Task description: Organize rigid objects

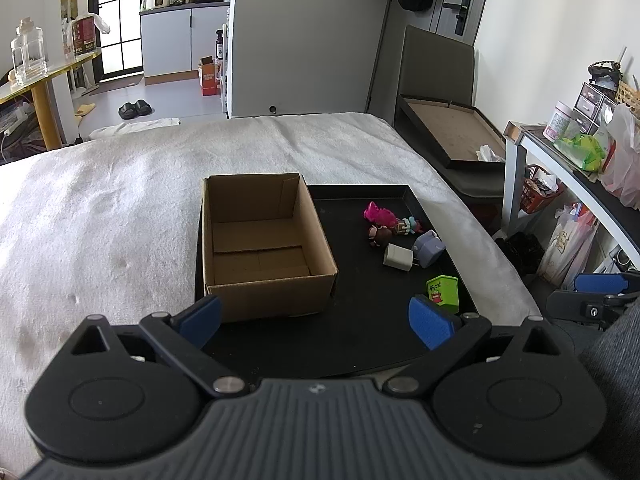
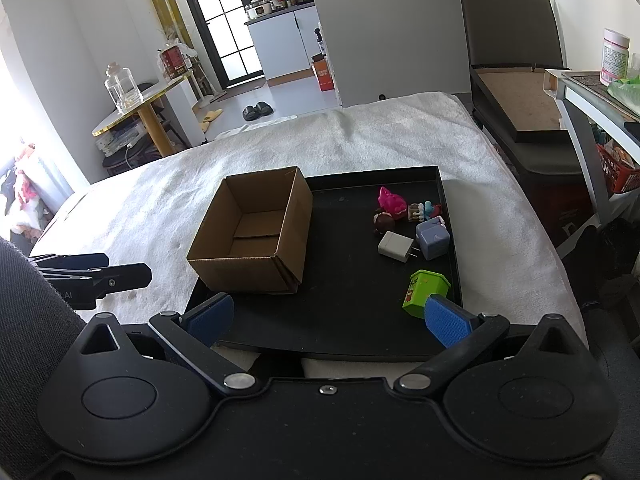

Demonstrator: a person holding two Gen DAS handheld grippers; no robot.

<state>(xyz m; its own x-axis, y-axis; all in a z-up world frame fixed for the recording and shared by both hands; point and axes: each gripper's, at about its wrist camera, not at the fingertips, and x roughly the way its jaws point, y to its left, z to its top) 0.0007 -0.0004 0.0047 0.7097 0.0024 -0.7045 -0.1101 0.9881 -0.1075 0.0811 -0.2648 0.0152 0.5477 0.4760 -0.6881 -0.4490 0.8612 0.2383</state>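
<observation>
An open, empty cardboard box (image 1: pixel 262 248) (image 2: pixel 256 232) stands on the left part of a black tray (image 1: pixel 360 340) (image 2: pixel 352 320). On the tray's right lie a green block (image 1: pixel 443 288) (image 2: pixel 426 286), a white charger plug (image 1: pixel 398 258) (image 2: pixel 396 245), a lilac cube (image 1: pixel 429 246) (image 2: pixel 432 238), a pink toy (image 1: pixel 378 213) (image 2: pixel 392 200), a brown figure (image 1: pixel 379 235) (image 2: pixel 384 221) and a small multicoloured figure (image 1: pixel 408 226) (image 2: pixel 426 210). My left gripper (image 1: pixel 316 320) is open and empty at the tray's near edge. My right gripper (image 2: pixel 328 318) is open and empty, its right pad (image 2: pixel 448 322) just before the green block.
The tray rests on a white towel-covered bed (image 1: pixel 120 200) (image 2: pixel 360 132). A dark chair with a flat box (image 1: pixel 452 132) (image 2: pixel 520 104) and a cluttered side table (image 1: pixel 580 152) (image 2: pixel 592 92) stand to the right. A round yellow table (image 2: pixel 136 108) stands at the left.
</observation>
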